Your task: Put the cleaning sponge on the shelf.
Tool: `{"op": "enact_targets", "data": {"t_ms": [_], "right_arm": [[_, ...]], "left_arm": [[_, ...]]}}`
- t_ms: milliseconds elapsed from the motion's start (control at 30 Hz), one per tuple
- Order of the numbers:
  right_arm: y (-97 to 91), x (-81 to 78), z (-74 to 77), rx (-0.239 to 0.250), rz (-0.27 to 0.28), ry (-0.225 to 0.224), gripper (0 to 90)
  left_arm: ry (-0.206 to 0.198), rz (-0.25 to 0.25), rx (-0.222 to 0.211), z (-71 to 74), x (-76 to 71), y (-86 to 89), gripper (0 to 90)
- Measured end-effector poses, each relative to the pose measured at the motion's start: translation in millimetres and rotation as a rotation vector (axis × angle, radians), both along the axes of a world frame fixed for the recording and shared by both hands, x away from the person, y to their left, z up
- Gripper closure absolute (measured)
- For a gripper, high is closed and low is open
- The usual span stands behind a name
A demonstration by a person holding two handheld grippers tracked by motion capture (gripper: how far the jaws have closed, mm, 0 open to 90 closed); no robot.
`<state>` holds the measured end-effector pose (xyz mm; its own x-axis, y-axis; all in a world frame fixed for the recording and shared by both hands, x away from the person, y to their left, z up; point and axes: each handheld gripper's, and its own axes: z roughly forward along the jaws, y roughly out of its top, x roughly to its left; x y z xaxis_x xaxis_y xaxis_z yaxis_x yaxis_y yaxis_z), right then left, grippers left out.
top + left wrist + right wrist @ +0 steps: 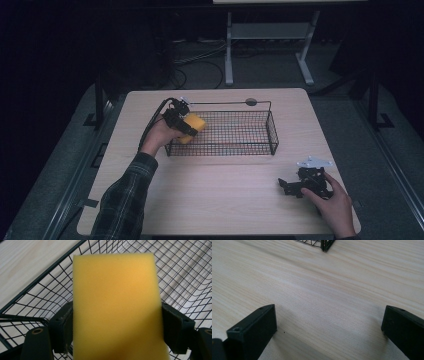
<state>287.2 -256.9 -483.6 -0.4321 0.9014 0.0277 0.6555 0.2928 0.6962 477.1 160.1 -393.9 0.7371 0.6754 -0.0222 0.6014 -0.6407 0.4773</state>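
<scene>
The left gripper (pixel 117 322) clamps a yellow sponge (pixel 115 305) between its jaws, over the wire basket's (pixel 240 132) left end. The right gripper (pixel 329 332) rests on the tabletop (pixel 324 290) near right, jaws wide.

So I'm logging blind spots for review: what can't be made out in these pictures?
- Left gripper view: the sponge hides the basket floor behind it.
- High view: the small round thing on the basket's rear rim is too small to identify.
- Right gripper view: the top edge cuts off the basket.
</scene>
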Motion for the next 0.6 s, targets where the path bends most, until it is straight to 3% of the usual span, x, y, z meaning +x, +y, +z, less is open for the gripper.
{"op": "enact_targets", "data": {"t_ms": [600], "right_arm": [[0.0, 0.0, 0.0, 0.000, 0.000, 0.000, 0.0]], "left_arm": [[0.024, 0.014, 0.018, -15.6, 0.5, 2.3, 22.9]]}}
